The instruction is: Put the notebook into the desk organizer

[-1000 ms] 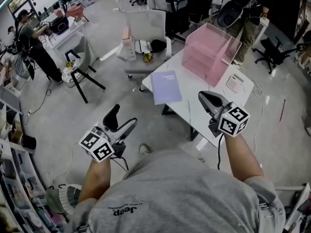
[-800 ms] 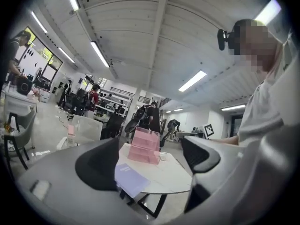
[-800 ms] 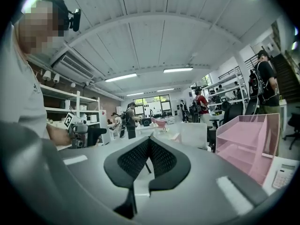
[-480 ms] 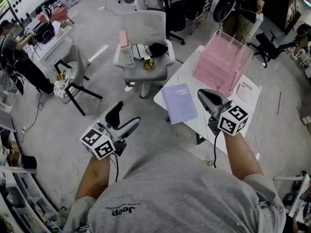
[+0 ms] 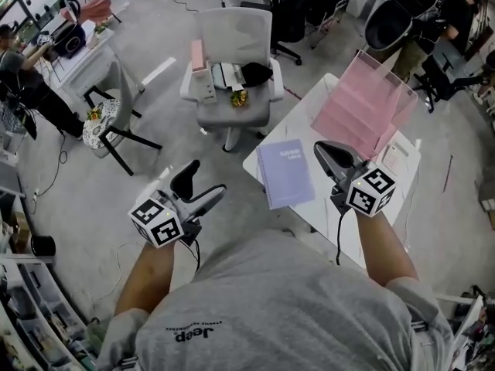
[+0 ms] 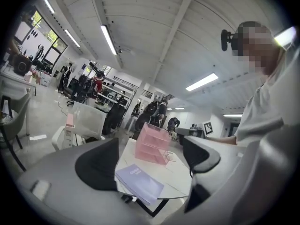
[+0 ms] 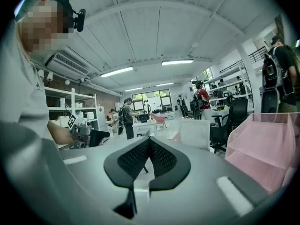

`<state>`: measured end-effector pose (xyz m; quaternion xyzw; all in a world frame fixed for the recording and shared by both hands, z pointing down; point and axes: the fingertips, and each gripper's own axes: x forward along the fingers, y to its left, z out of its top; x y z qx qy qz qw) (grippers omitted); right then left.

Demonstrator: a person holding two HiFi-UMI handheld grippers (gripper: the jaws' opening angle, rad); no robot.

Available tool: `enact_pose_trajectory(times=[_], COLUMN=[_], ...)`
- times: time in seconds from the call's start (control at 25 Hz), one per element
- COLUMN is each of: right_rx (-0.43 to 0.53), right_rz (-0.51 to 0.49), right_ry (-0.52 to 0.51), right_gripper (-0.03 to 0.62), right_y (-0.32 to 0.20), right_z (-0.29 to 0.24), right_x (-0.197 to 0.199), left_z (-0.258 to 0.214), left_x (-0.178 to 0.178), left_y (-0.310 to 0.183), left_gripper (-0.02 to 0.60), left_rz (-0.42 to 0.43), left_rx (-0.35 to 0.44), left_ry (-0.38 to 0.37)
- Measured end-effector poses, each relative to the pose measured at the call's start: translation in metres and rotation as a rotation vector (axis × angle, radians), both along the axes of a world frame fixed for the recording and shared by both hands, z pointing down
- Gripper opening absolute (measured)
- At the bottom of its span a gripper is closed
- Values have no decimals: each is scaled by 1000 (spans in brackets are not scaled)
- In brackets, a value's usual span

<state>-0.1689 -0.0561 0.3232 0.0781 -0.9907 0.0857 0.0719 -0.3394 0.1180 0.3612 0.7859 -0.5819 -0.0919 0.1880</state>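
Observation:
A lilac spiral notebook (image 5: 286,172) lies flat at the near-left corner of a white table (image 5: 352,215); it shows also in the left gripper view as the notebook (image 6: 139,183). The pink see-through desk organizer (image 5: 363,107) stands at the table's far end, also seen as the organizer (image 6: 152,144) and the organizer (image 7: 265,156). My left gripper (image 5: 203,184) hangs over the floor left of the table, open and empty. My right gripper (image 5: 329,154) hovers over the table just right of the notebook, shut with nothing in it.
A white paper (image 5: 394,158) lies on the table right of the organizer. A grey office chair (image 5: 232,60) with small items on its seat stands beyond the table's left corner. More desks, chairs and people fill the room's far side.
The view has drawn closer to the table; the notebook and organizer now sit nearer both grippers. Both grippers keep their jaw states.

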Motion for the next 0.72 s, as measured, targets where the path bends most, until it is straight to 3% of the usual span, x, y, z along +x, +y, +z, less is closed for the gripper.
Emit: enact_pose_trajectory(times=[0.28,0.44,0.72], right_rx=[-44,-41,-50], right_rz=[-145,-206,-171], right_ry=[-21,-11,39], right_gripper=[0,0,0], right_y=[-49,-64,-64], right_z=[14,36,59], right_x=[8,14,12], left_z=[43,97,207], left_x=[38,57,70], left_y=[-40,-57,-65], left_gripper=[460,460,460], left_rz=[-88,-131,-64], left_rx=[-133,-236,-455], left_ry=[87,189,342])
